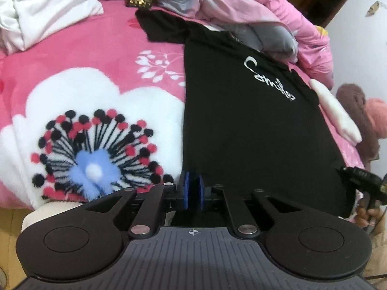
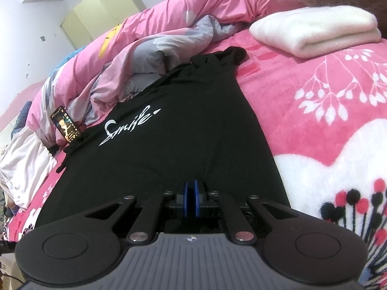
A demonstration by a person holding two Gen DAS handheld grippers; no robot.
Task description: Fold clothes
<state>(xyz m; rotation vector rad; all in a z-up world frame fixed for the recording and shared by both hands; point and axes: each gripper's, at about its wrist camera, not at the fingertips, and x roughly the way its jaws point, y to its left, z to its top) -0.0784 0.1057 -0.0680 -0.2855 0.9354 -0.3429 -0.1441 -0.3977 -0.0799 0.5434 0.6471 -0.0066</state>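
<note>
1. A black short-sleeved T-shirt with white script lettering (image 1: 254,125) lies spread flat on a pink fleece blanket printed with a large white flower (image 1: 96,77); in the left wrist view it fills the centre and right of the frame, its hem at the bottom and its sleeves toward the top.
2. The left gripper (image 1: 192,189) sits at the lower centre of its frame, at the shirt's hem near the left-hand corner. Its blue pads (image 1: 185,188) stand nearly together with only a narrow slit between them; the dark cloth appears to run into that slit, pinched at the edge.
3. The right gripper (image 2: 192,197) is at the lower centre of the right wrist view, over the hem of the same shirt (image 2: 181,125). Its pads (image 2: 186,198) are pressed almost together, and the fabric puckers into a small ridge just ahead of them, so it looks closed on the hem.
4. In the left wrist view the other gripper shows as a dark shape at the right edge, at the shirt's far hem corner.
5. A rumpled pink and grey quilt (image 2: 150,33) lies bunched along the shirt's collar end, in the upper left of the right wrist view.
6. A folded white towel (image 2: 316,27) rests on the blanket in the upper right of that view, apart from the shirt.
7. A small dark card with a gold picture (image 2: 65,126) stands at the left, beside one sleeve.
</note>
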